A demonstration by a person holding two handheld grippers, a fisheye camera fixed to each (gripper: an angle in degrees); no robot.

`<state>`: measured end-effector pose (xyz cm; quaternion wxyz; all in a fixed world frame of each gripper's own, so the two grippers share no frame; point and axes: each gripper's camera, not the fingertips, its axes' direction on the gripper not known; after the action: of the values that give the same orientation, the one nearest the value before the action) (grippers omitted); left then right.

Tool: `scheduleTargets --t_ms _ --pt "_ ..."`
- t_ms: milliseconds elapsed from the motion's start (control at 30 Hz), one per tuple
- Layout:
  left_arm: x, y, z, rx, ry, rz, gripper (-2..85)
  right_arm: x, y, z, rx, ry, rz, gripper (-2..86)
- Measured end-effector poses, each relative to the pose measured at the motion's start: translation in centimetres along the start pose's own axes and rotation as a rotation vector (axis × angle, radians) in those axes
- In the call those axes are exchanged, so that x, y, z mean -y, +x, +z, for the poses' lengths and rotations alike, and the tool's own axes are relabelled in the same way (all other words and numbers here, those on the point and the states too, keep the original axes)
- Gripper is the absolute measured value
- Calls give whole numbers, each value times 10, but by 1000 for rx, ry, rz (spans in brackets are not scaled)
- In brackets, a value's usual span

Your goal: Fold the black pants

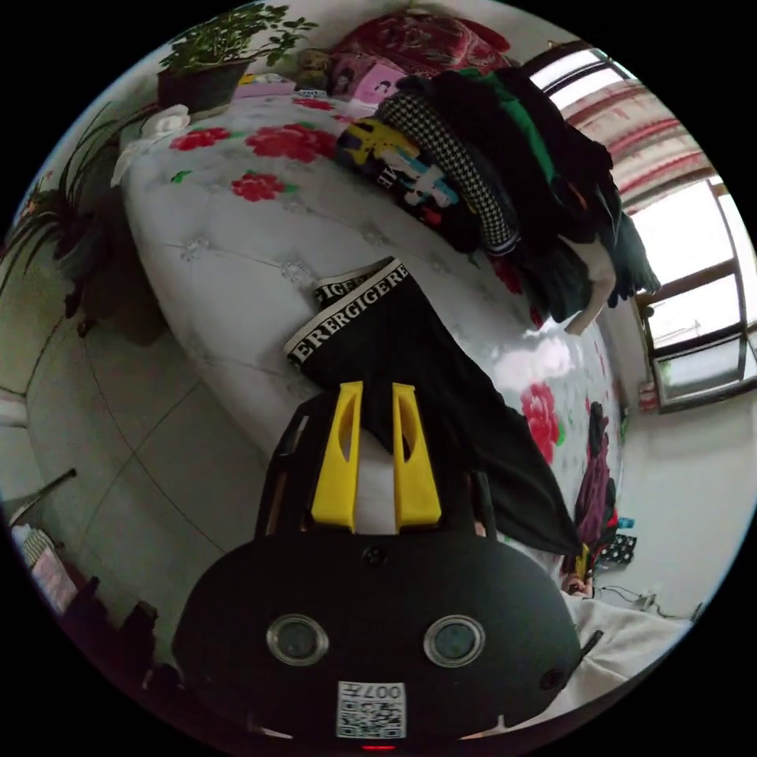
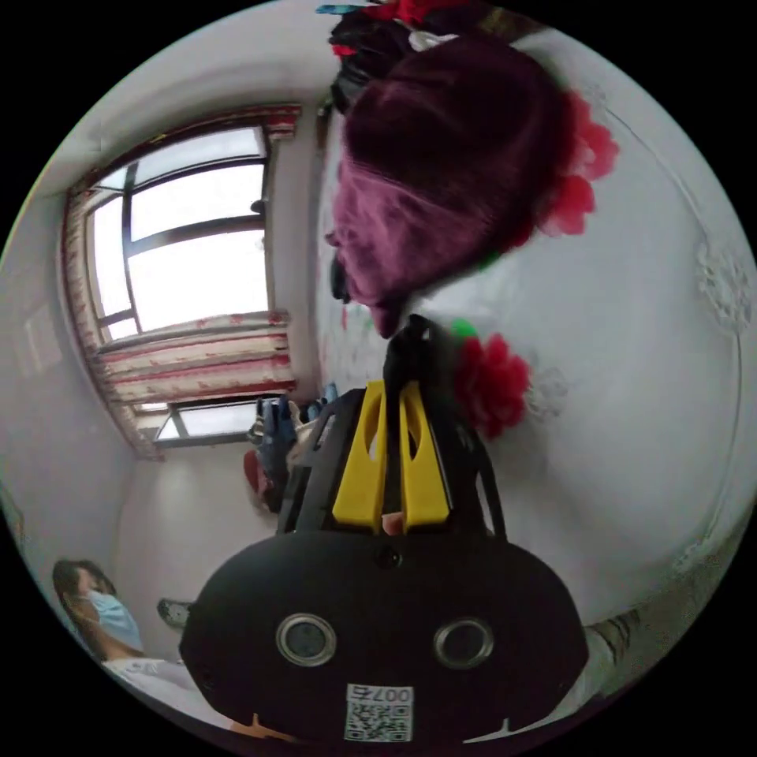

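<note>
The black pants [image 1: 441, 394] lie lengthwise on the white flowered bed [image 1: 236, 236], their white lettered waistband [image 1: 347, 315] toward the bed's edge. My left gripper [image 1: 377, 388] hovers over the pants just behind the waistband. Its yellow jaws stand apart, with black cloth seen in the gap. In the right gripper view, my right gripper [image 2: 394, 386] has its jaws nearly together, and a bunch of black pants cloth [image 2: 412, 343] pokes out past the tips, pinched between them, above the bed sheet [image 2: 631, 355].
A pile of mixed clothes [image 1: 505, 158] sits on the bed beyond the pants. A purple velvety garment [image 2: 441, 158] lies ahead of the right gripper. Potted plants [image 1: 221, 55] and tiled floor [image 1: 118, 441] border the bed. A person [image 2: 102, 615] is by the window wall.
</note>
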<state>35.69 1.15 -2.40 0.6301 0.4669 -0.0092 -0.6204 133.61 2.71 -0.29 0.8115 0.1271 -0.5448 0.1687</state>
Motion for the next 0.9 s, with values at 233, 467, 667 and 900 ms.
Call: scheduleTargets --t_ms 233,467,667,900 --pt "-34 106 25 83 -56 534 50 -2 -60 13 -541 -55 -203 29" --pt "-33 86 32 310 -17 369 49 -120 -162 125 -613 -327 -757 36" --pt "-17 51 29 328 -35 170 81 -290 -204 309 -604 -871 -1279 30" --pt "-10 62 53 383 -109 270 33 -401 -205 434 -683 -1147 -1561 15"
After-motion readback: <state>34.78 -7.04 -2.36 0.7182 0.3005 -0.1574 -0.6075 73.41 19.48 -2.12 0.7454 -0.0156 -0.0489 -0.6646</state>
